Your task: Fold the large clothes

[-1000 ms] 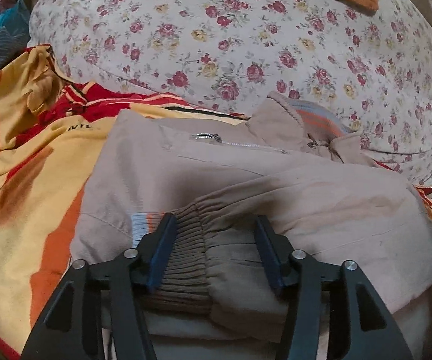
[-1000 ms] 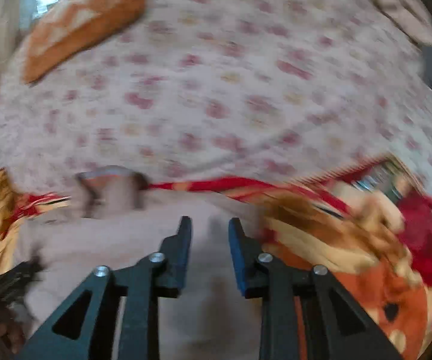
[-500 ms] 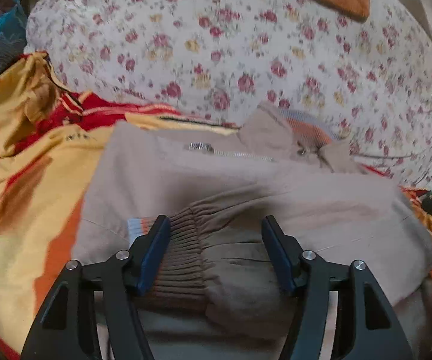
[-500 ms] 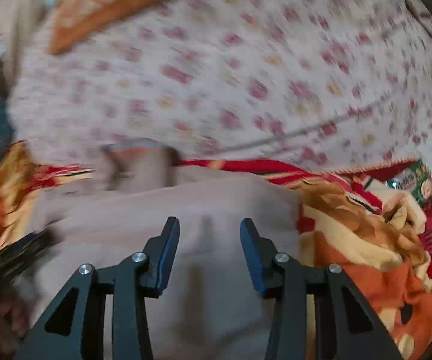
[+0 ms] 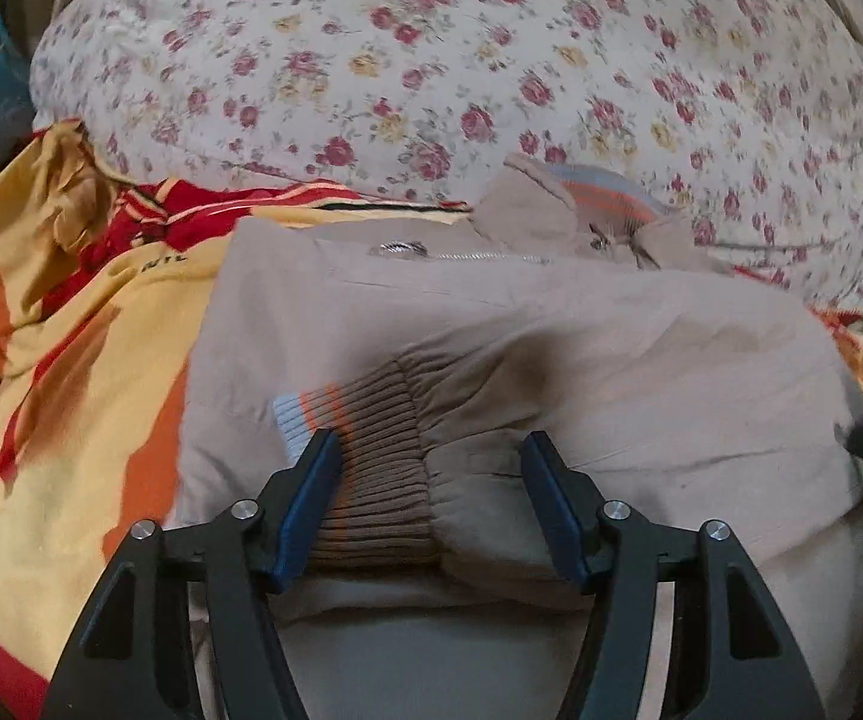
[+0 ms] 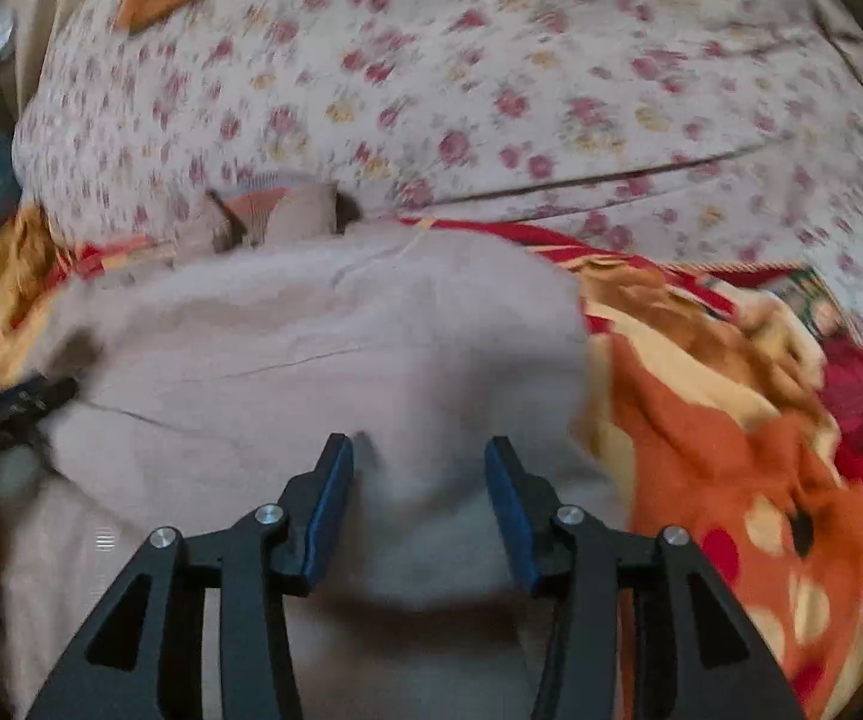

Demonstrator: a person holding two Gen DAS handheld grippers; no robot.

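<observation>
The jacket (image 5: 551, 348) is lying part-folded on the bed, over an orange blanket (image 5: 71, 372) and against a floral quilt (image 5: 431, 60); it is looking soft, thick and limp, likely sagging when lifted; the ribbed cuff (image 5: 371, 444) and hem are seeming the firmest holds. The left tongs (image 5: 431, 474) are gaping wide around the cuff, gripping nothing; the right tongs (image 6: 419, 480) are likewise standing open over plain cloth. Blanket lettering is showing, too blurred to read.

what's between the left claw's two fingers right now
In the left wrist view, the jacket's ribbed cuff and gathered sleeve end lie between the open left claw's fingers; neither pad is clearly pressing it.
</observation>
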